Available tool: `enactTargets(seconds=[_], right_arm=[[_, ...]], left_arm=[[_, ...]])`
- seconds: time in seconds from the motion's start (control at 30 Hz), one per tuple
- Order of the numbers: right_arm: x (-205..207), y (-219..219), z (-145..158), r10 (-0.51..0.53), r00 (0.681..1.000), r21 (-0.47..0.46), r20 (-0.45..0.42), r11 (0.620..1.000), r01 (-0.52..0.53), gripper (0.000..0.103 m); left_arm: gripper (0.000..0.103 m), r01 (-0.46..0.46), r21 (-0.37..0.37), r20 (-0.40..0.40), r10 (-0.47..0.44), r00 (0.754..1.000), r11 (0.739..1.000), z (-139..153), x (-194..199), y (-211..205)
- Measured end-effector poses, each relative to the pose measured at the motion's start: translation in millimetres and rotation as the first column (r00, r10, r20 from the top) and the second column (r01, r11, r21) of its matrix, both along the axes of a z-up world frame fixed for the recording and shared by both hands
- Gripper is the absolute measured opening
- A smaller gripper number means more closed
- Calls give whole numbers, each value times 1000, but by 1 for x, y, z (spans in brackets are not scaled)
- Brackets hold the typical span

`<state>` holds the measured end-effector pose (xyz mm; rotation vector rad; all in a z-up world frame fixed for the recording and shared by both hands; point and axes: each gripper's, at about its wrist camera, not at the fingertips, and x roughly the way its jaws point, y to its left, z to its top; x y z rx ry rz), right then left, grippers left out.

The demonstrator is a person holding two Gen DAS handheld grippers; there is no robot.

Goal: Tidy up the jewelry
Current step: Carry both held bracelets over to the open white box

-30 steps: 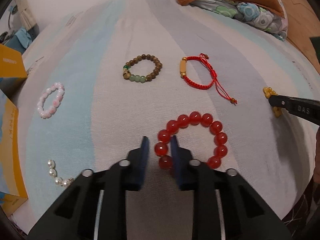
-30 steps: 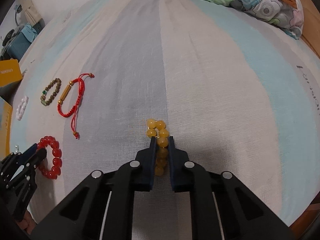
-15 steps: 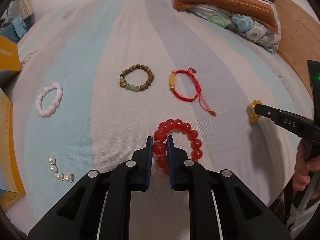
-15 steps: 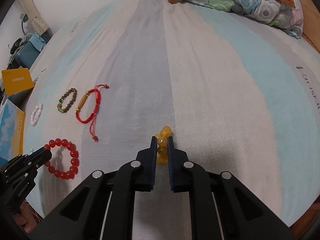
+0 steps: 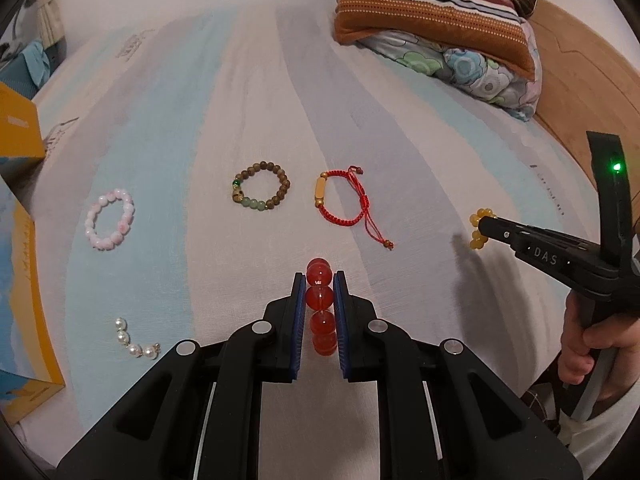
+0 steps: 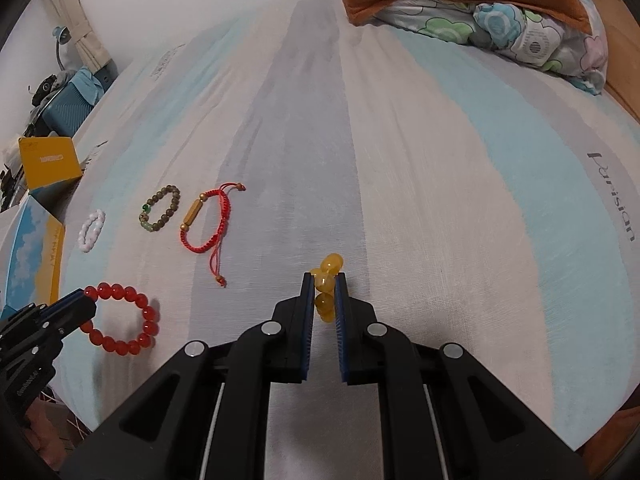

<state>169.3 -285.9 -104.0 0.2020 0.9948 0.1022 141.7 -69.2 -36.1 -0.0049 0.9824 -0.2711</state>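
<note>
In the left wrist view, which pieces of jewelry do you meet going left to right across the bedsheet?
Pink bead bracelet → pearl strand → brown bead bracelet → red bead bracelet → red cord bracelet → yellow bead bracelet.

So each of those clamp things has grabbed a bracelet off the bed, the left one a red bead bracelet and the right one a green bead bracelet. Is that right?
Not quite. The left gripper does have its jaws shut on the red bead bracelet, but the right gripper holds a yellow bead bracelet, as the right wrist view shows. The only green beads are on the brown bracelet lying on the bed.
</note>
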Motion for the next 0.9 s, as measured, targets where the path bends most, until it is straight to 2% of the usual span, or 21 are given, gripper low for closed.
enactTargets(seconds=[0.4, 0.63, 0.9], right_arm=[[-6, 21, 20, 8, 999, -7, 38, 1000, -8, 9], [-11, 53, 38, 40, 997, -21, 66, 999, -39, 9], [-12, 104, 74, 100, 988, -42, 119, 995, -95, 9]], left_arm=[[13, -19, -3, 46, 19, 999, 1000, 32, -16, 31], [13, -60, -2, 77, 60, 995, 998, 54, -23, 63], [13, -130, 18, 115, 128, 985, 991, 85, -33, 107]])
